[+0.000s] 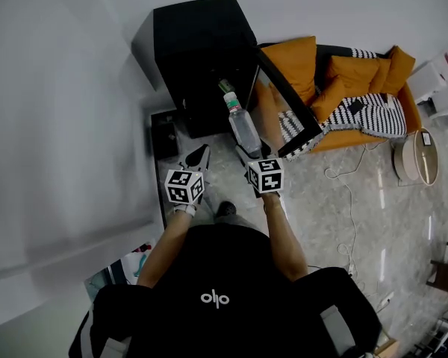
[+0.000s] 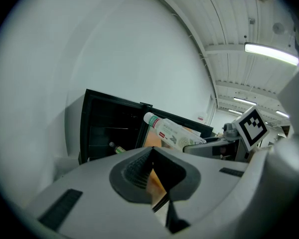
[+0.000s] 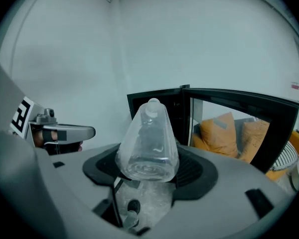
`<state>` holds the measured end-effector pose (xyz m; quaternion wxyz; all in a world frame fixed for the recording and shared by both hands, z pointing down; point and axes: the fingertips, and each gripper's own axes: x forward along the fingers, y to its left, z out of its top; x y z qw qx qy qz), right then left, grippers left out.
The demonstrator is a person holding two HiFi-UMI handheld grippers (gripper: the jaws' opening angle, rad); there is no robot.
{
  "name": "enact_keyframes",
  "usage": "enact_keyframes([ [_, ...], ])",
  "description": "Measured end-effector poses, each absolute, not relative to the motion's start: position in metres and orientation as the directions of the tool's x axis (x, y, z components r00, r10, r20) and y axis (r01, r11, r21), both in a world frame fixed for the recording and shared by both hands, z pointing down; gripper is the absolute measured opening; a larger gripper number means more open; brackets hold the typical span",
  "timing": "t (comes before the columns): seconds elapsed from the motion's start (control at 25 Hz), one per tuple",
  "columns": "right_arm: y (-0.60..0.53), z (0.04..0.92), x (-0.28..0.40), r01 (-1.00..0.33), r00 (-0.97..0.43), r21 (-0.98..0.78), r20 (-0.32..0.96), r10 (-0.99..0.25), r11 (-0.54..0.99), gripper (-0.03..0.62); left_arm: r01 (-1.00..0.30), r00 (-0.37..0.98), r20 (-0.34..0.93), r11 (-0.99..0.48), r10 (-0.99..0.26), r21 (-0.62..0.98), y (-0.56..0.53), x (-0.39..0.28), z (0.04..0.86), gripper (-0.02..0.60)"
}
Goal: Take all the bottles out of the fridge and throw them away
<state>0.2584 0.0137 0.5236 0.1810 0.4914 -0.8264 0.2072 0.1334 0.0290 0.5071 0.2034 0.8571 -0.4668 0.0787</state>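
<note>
Bottle (image 1: pixel 244 127) of clear plastic, white-capped, is out of the fridge (image 1: pixel 201 51) and held in the air before its open door (image 1: pixel 290 114). It sits in the right tool (image 3: pixel 149 158), whose jaws stand wide with the pads pressed on the lower body near the base, cap pointing away toward the fridge. It looks empty or nearly so, so I judge it light. The thin wall should give and crackle under a hard squeeze, and the smooth skin may slip if the hold is slack. The base end, where it is taken now, is likely the stiffest part and the soundest place to hold; the middle would dent. The left tool (image 2: pixel 152 153) carries nothing, its jaws drawn in until the tips about meet. A second bottle (image 1: pixel 225 86), with green on it, lies inside the fridge. It seems of the same light kind and is best taken across the body, not by the narrow cap. No bin can be made out for sure.
</note>
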Motion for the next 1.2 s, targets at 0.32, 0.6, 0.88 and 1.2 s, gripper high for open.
enact_keyframes([
  [0.32, 0.022, 0.513, 0.235, -0.861, -0.493, -0.157, 0.490, -0.719, 0.484, 0.311, -0.857, 0.509, 0.315, -0.440, -0.801, 0.269, 0.042, 0.112, 0.500, 0.006],
  [0.6, 0.003, 0.524, 0.174, -0.798, -0.567, -0.150, 0.511, -0.646, 0.583, 0.311, -0.900, 0.418, 0.322, -0.338, -0.849, 0.277, 0.030, 0.053, 0.509, 0.006],
  [0.88, -0.026, 0.528, 0.086, -0.705, -0.653, -0.156, 0.524, -0.548, 0.692, 0.311, -0.936, 0.301, 0.328, -0.213, -0.895, 0.279, 0.008, -0.031, 0.509, 0.006],
  [1.2, -0.063, 0.540, -0.014, -0.615, -0.708, -0.161, 0.542, -0.452, 0.772, 0.311, -0.952, 0.206, 0.338, -0.109, -0.918, 0.286, -0.024, -0.123, 0.518, 0.006],
])
